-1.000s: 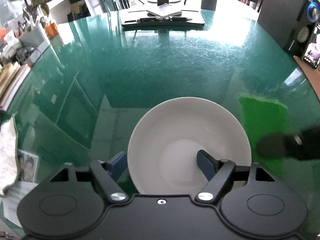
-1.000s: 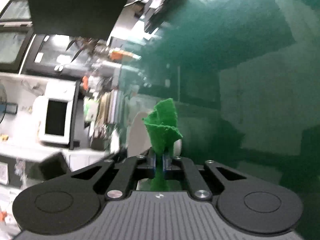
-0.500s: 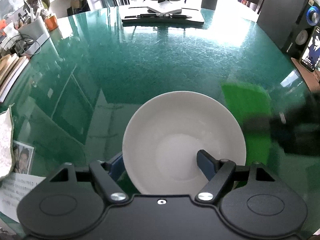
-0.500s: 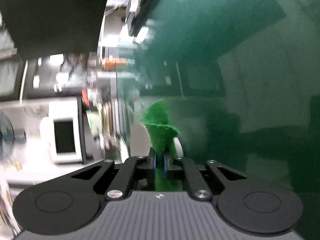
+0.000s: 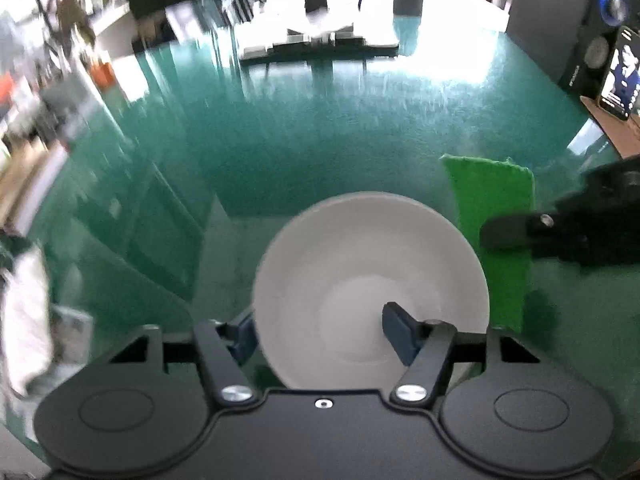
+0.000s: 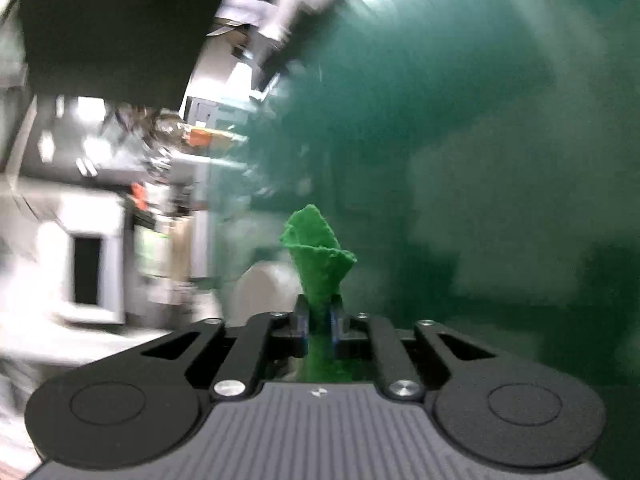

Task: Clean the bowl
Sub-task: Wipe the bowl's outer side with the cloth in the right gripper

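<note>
A white bowl [image 5: 368,276] sits in the left wrist view, low and centre, over the green glass table [image 5: 320,128]. My left gripper [image 5: 320,330] is shut on the bowl's near rim, one finger inside and one outside. A bright green cloth [image 5: 496,216] hangs just right of the bowl. My right gripper [image 6: 319,322] is shut on that cloth [image 6: 318,252], which sticks up between its fingers. The right gripper also shows as a dark shape [image 5: 568,228] at the right of the left wrist view. The bowl shows as a pale blur [image 6: 264,292] left of the cloth.
A monitor stand and keyboard [image 5: 320,40] are at the table's far edge. A phone [image 5: 622,76] and a black speaker [image 5: 556,16] stand far right. Papers and a white cloth [image 5: 24,320] lie at the left edge, with plants and clutter [image 5: 64,40] beyond.
The left gripper has shifted with the bowl, so the bowl sits further right in its view. The right gripper with the green cloth has come closer to the bowl's right side. Both views are motion-blurred.
</note>
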`<action>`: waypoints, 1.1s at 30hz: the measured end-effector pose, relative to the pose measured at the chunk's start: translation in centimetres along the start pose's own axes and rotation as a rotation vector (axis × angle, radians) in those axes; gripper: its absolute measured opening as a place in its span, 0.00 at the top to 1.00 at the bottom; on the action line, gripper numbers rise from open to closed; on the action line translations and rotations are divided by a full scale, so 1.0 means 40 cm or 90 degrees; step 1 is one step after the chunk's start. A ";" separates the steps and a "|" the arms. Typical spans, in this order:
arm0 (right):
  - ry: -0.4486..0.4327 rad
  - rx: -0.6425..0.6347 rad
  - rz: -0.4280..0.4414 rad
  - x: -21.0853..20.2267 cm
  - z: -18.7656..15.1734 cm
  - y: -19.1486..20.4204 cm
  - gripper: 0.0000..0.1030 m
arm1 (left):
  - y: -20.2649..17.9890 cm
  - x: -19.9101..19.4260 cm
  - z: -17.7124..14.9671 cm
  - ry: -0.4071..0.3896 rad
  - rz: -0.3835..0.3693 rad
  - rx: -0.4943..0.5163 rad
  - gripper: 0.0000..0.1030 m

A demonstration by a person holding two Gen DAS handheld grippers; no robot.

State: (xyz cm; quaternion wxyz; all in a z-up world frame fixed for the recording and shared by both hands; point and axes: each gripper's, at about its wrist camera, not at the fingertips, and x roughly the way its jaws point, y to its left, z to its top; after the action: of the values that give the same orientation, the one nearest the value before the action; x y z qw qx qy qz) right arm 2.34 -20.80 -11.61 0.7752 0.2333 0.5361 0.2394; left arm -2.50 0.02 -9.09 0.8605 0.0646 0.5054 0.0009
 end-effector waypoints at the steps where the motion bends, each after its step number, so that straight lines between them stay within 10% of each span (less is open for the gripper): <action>1: 0.009 -0.045 -0.027 0.005 -0.003 0.011 0.84 | 0.011 0.002 0.004 0.001 0.009 -0.008 0.38; 7: 0.052 -0.106 -0.032 0.021 -0.018 0.014 0.82 | 0.029 0.038 0.018 0.010 0.047 0.000 0.37; 11: 0.029 -0.170 -0.024 0.015 -0.030 0.045 0.95 | 0.015 0.043 0.037 0.021 0.010 0.033 0.68; 14: 0.042 -0.210 0.059 -0.007 -0.033 0.068 0.95 | -0.013 0.042 0.040 0.021 0.016 0.082 0.67; 24: 0.148 -0.677 0.099 -0.055 -0.123 0.198 0.96 | -0.048 0.050 0.045 0.030 -0.016 0.185 0.68; 33: 0.153 -0.673 0.048 -0.038 -0.084 0.194 0.95 | -0.043 0.047 0.042 0.025 -0.009 0.172 0.68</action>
State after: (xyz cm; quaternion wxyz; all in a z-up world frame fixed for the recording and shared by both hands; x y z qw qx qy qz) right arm -2.25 -15.39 -6.78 0.7110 -0.1983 0.4186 0.5291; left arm -0.21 -1.77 -10.11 0.8338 0.1762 0.5183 -0.0716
